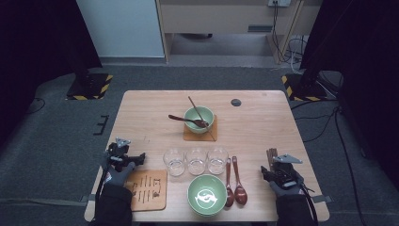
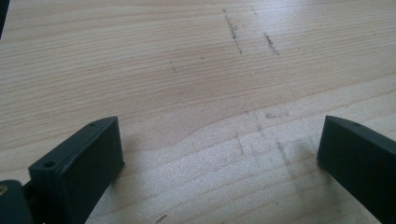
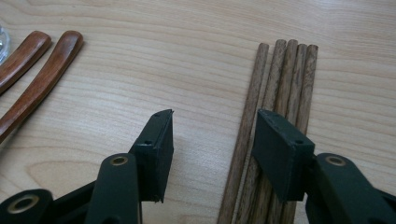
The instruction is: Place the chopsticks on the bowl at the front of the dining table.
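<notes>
A bundle of several brown wooden chopsticks [image 3: 285, 79] lies on the table near the right edge [image 1: 271, 155]. My right gripper [image 3: 212, 119] hovers low over their near ends with its jaws partly apart. The leftmost stick runs through the gap untouched, and the right jaw covers the other sticks. In the high view the right gripper [image 1: 277, 165] sits at the front right of the table. My left gripper [image 2: 219, 126] stands open wide over bare wood, with nothing between its jaws. It is at the front left [image 1: 123, 154].
Two red-brown wooden spoons [image 1: 234, 181] lie left of the chopsticks, also seen as spoons [image 3: 42, 70]. A green bowl [image 1: 207, 194] stands at the front, three glasses [image 1: 196, 161] behind it. A printed wooden board [image 1: 148, 189] lies front left. A second bowl [image 1: 199, 118] with utensils sits mid-table.
</notes>
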Demonstrator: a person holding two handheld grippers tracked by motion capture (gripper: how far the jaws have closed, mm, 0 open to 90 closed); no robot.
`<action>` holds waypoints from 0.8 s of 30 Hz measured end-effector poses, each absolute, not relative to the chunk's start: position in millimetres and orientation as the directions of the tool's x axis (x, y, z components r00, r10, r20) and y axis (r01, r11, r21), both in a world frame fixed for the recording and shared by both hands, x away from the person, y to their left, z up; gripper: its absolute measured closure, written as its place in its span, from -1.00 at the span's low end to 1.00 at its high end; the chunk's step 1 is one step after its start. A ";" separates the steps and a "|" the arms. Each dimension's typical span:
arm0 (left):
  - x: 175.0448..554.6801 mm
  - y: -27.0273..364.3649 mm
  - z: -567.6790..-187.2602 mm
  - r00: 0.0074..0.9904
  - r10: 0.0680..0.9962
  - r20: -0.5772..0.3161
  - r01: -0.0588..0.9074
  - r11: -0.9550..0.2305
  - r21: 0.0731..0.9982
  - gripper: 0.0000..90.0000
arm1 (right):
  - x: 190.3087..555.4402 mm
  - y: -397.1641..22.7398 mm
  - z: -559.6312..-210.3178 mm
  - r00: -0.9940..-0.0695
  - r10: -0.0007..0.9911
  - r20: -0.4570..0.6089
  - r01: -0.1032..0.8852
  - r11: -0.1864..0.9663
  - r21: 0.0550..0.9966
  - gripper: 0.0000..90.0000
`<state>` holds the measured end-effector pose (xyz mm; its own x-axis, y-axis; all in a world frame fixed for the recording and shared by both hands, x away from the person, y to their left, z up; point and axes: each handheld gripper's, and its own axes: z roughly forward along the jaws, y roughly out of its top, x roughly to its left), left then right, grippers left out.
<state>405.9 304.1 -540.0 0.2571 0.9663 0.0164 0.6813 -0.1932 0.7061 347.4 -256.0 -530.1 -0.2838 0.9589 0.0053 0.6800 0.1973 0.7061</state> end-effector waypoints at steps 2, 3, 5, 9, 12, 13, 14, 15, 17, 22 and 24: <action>405.9 304.1 -540.0 0.257 0.966 0.017 0.681 -0.193 0.706 -1.00 | 346.7 -254.6 -530.2 -0.288 0.958 0.004 0.681 0.202 0.704 0.06; 405.9 304.1 -540.0 0.257 0.966 0.017 0.681 -0.193 0.706 -1.00 | 346.6 -254.5 -530.4 -0.290 0.957 0.000 0.681 0.206 0.703 0.07; 405.9 304.1 -540.0 0.257 0.966 0.016 0.681 -0.193 0.706 -1.00 | 346.0 -254.3 -530.5 -0.290 0.957 -0.001 0.682 0.207 0.701 0.07; 405.9 304.1 -540.0 0.257 0.966 0.016 0.681 -0.193 0.706 -1.00 | 345.3 -256.4 -530.2 -0.283 0.959 0.003 0.681 0.199 0.705 0.07; 405.9 304.1 -540.0 0.257 0.966 0.016 0.681 -0.193 0.706 -1.00 | 344.6 -257.6 -529.9 -0.280 0.960 0.002 0.680 0.196 0.706 0.08; 405.9 304.1 -540.0 0.257 0.966 0.016 0.681 -0.193 0.706 -1.00 | 344.2 -257.8 -529.8 -0.277 0.961 0.001 0.681 0.195 0.705 0.08; 405.9 304.1 -540.0 0.257 0.966 0.016 0.681 -0.193 0.706 -1.00 | 344.0 -257.9 -529.8 -0.278 0.961 0.000 0.681 0.197 0.705 0.08; 405.9 304.1 -540.0 0.257 0.966 0.016 0.681 -0.193 0.706 -1.00 | 343.8 -257.9 -529.8 -0.277 0.961 -0.001 0.681 0.197 0.705 0.08; 405.9 304.2 -540.0 0.257 0.966 0.017 0.681 -0.194 0.706 -1.00 | 343.3 -257.6 -530.0 -0.278 0.961 -0.005 0.680 0.200 0.705 0.09; 405.9 304.1 -540.0 0.257 0.966 0.016 0.681 -0.193 0.706 -1.00 | 341.9 -255.9 -530.1 -0.286 0.958 -0.007 0.680 0.209 0.703 0.11; 405.9 304.1 -540.0 0.257 0.966 0.016 0.681 -0.193 0.706 -1.00 | 341.4 -255.6 -530.2 -0.289 0.957 -0.008 0.681 0.211 0.702 0.12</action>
